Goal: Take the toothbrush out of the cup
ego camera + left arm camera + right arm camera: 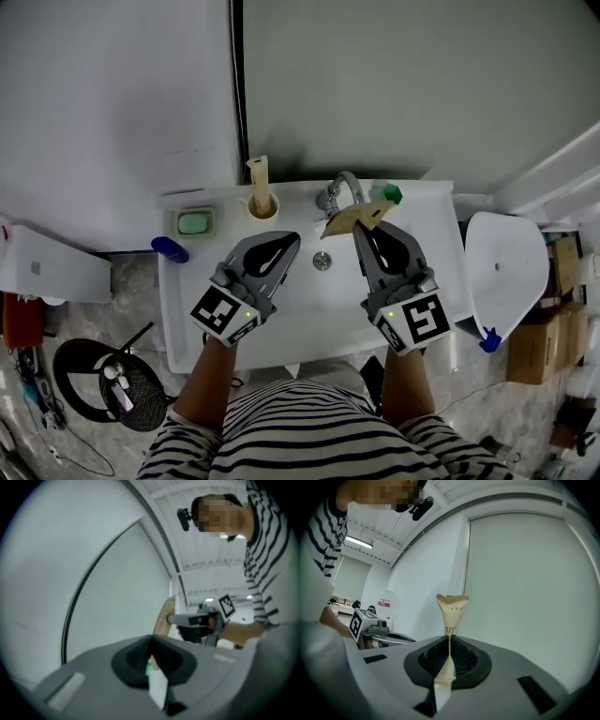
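A pale cup (262, 205) stands at the back of the white sink (427, 202), with a beige stick-shaped toothbrush pack (258, 172) upright in it. My right gripper (361, 228) is over the basin in front of the faucet, shut on a flat beige paper packet (356, 217) that sticks out past the jaws (452, 611). My left gripper (292, 240) hovers over the basin in front of the cup. It is shut on a thin white strip (158, 686) with a green bit. I cannot tell what that strip is.
A chrome faucet (342, 190) rises at the sink's back, with a green object (391, 194) beside it. A green soap in a dish (195, 222) and a blue item (170, 249) lie at the left. The drain (322, 260) sits between the grippers. A wall stands close behind.
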`<act>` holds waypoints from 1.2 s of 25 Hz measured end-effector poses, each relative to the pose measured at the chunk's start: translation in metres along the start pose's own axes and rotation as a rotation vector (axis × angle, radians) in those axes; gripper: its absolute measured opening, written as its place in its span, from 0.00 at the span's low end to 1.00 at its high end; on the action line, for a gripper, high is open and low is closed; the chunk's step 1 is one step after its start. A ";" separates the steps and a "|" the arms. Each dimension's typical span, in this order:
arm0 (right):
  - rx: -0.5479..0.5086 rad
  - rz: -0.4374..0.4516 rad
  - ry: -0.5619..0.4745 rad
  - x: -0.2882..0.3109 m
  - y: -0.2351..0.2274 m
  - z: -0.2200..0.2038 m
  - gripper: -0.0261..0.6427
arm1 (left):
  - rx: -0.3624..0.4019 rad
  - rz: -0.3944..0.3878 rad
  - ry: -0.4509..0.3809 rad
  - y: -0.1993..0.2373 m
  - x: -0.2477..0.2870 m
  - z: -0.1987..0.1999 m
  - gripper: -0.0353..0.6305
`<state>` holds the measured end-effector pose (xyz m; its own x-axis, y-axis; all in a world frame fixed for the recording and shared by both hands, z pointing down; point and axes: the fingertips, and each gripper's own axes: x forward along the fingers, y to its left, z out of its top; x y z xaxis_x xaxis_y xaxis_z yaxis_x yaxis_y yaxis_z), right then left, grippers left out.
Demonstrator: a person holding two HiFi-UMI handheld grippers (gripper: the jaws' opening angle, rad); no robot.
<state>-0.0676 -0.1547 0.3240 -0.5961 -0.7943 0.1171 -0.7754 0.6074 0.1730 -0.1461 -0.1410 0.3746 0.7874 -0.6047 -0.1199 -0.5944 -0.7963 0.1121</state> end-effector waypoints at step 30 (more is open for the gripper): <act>0.070 0.118 0.045 0.060 0.036 -0.055 0.06 | 0.010 0.138 0.122 0.074 -0.011 -0.062 0.25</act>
<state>-0.1195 -0.1814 0.3909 -0.6750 -0.7164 0.1762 -0.7143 0.6944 0.0870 -0.1889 -0.1923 0.4454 0.7120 -0.7020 0.0169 -0.6992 -0.7066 0.1090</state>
